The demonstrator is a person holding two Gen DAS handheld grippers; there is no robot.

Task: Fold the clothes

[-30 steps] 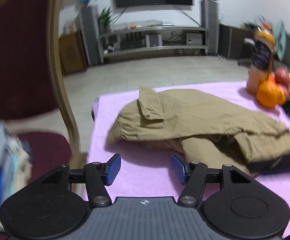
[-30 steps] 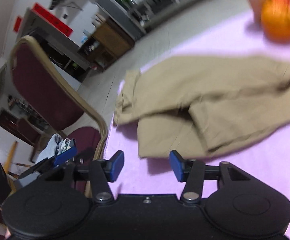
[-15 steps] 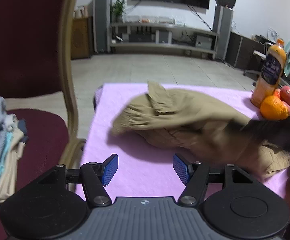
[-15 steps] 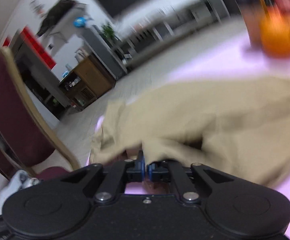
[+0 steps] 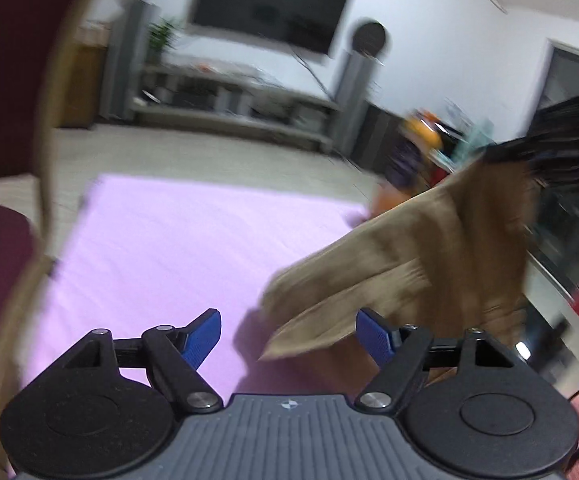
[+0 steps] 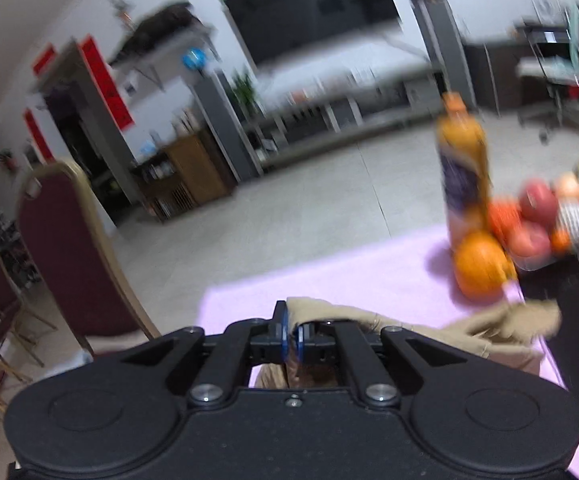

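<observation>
Khaki trousers point(image 5: 421, 256) hang in the air at the right of the left wrist view, lifted off the pink table cover point(image 5: 177, 248) and blurred by motion. My left gripper point(image 5: 289, 338) is open, blue pads apart, with the lowest cloth edge just ahead of it and nothing between the pads. In the right wrist view my right gripper point(image 6: 291, 338) is shut on a fold of the khaki trousers point(image 6: 489, 328), which drape below and to its right over the pink table cover point(image 6: 329, 284).
A maroon chair point(image 5: 5, 80) with a gold frame stands at the table's left edge. An orange juice bottle point(image 6: 463, 172), an orange point(image 6: 481, 264) and a bowl of fruit point(image 6: 553, 220) sit at the table's far right. Tiled floor and a TV stand lie beyond.
My right gripper shut on the trousers and has lifted them up and to the right off the table. The left gripper stayed open and tilted upward.
</observation>
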